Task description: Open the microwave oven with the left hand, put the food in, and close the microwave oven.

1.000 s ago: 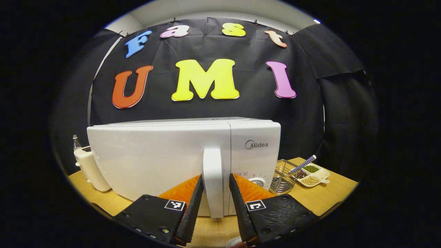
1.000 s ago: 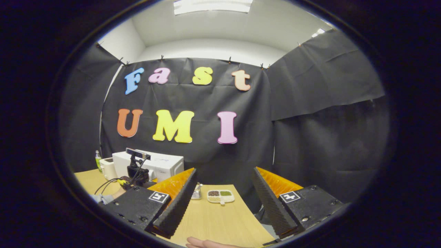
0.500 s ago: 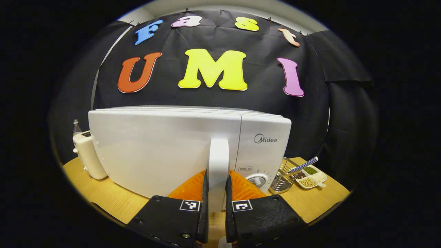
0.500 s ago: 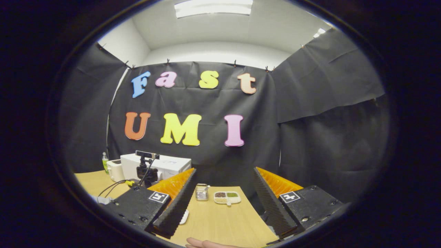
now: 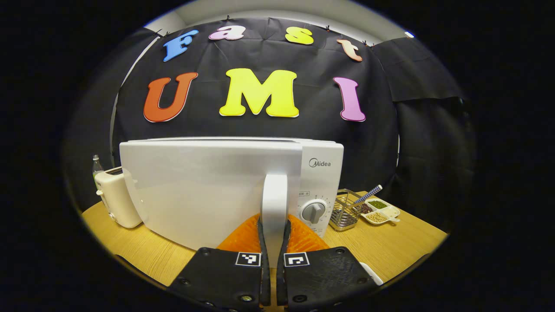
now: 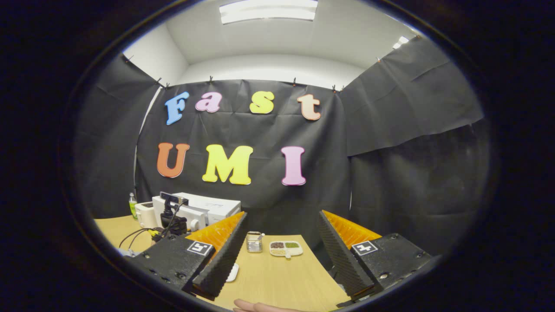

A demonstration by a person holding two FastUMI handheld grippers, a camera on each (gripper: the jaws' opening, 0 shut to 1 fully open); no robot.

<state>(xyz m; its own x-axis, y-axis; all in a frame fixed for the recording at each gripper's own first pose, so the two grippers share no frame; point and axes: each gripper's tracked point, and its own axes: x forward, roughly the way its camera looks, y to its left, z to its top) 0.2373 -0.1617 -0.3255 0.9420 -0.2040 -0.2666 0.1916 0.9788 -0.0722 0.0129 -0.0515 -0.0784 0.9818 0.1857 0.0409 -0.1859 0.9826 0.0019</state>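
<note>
Hand-held gripper bodies
Left hand-held gripper (image 5: pixel 273 277) and right hand-held gripper (image 6: pixel 277 255): textured housings, visible screws, square coded markers, ribbed finger backs.

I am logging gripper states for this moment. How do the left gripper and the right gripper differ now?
The left gripper is shut on the microwave door handle; the right gripper is open and holds nothing. The left gripper is at the microwave; the right gripper hangs over bare table, away from it. Both point toward the booth's back wall.
</note>
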